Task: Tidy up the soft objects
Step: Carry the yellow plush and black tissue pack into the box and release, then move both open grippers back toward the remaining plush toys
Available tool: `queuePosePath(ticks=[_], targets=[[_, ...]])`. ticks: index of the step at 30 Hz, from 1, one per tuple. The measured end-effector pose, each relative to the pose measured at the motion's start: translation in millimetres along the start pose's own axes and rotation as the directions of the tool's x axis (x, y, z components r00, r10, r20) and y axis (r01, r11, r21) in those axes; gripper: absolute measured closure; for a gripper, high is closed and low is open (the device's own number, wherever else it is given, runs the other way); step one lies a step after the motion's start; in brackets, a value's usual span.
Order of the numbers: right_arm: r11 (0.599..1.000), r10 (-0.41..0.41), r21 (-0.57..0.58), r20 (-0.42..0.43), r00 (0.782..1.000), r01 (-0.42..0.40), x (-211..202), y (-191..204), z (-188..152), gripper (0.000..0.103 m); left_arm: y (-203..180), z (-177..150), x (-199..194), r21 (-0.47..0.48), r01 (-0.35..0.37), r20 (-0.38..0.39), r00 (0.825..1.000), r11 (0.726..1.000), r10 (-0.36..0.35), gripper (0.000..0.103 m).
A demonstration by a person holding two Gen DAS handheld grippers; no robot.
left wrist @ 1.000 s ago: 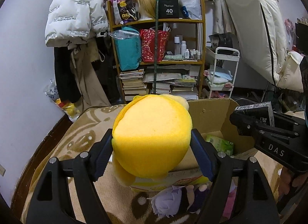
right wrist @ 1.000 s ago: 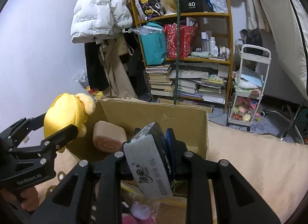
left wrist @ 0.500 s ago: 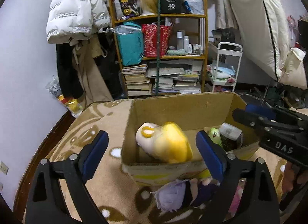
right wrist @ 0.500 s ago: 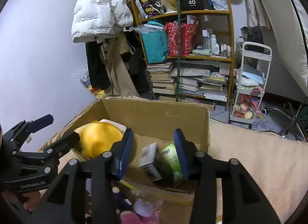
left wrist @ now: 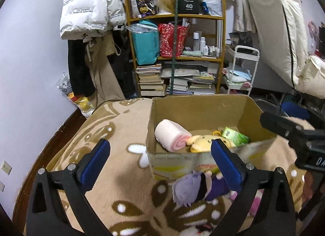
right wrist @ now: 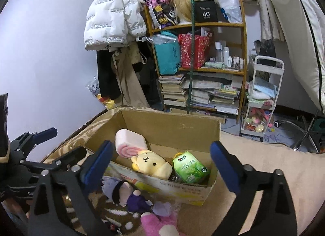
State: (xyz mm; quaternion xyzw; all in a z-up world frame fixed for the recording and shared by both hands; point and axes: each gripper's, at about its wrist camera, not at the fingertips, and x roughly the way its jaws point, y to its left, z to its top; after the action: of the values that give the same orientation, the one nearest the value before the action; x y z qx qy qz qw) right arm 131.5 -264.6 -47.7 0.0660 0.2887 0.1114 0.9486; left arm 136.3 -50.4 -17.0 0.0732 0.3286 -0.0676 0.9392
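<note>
Left hand-held gripper: jaws spread wide, just been opening, nothing between the pads, released. It hangs over the patterned brown blanket, box at 1 o'clock from it. Right hand-held gripper: also released, jaws just been opening to full spread, empty, with the box straight ahead at 12 o'clock. In the right wrist view the left hand-held gripper shows at 9 o'clock, low on the frame edge; in the left wrist view the right one sits at 3 o'clock.

Cardboard box is open-topped and sits on the blanket. Inside it: pink swirl roll plush at the box's 10 o'clock corner, leaning on the wall; yellow bear plush lying face up in the middle, touching the roll; green tissue pack just beside the bear at 3 o'clock of it. A dark item lies under the pack, can't tell what.

Outside the box, against its near wall at 6 o'clock: purple-haired doll lying on the blanket, and a pink plush further toward 6 o'clock, partly cut off by the frame.

Beyond the box at 12 o'clock: wooden shelf with bags, bottles and stacked books. White puffer jacket hangs at 11 o'clock. White trolley stands at 2 o'clock.
</note>
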Motion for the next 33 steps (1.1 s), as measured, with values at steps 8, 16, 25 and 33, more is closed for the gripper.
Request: queuePosePath(ticks=[8, 16, 25, 33], targets=[[1.0, -0.006, 0.013, 0.028, 1.0, 0.006, -34.8, 7.4, -1.6, 0.0, 2.4, -13.2, -43.5, 0.017, -0.015, 0.031, 0.999, 1.0, 0.014, 0.002], [1.0, -0.018, 0.005, 0.021, 1.0, 0.018, -66.0, 15.4, -13.5, 0.0, -0.2, -27.1, -72.9, 0.019, 0.002, 0.008, 1.0, 1.0, -0.002, 0.002], [0.999, -0.033, 0.02, 0.018, 0.999, 0.032, -91.1, 20.4, -29.2, 0.0, -5.7, -46.4, -92.3, 0.02, 0.028, -0.044, 0.999, 0.999, -0.028, 0.002], [0.999, -0.046, 0.013, -0.007, 0.999, 0.046, -101.3, 27.2, -44.0, 0.0, -11.5, -60.4, -95.8, 0.033, 0.033, -0.098, 0.995, 0.999, -0.029, 0.002]])
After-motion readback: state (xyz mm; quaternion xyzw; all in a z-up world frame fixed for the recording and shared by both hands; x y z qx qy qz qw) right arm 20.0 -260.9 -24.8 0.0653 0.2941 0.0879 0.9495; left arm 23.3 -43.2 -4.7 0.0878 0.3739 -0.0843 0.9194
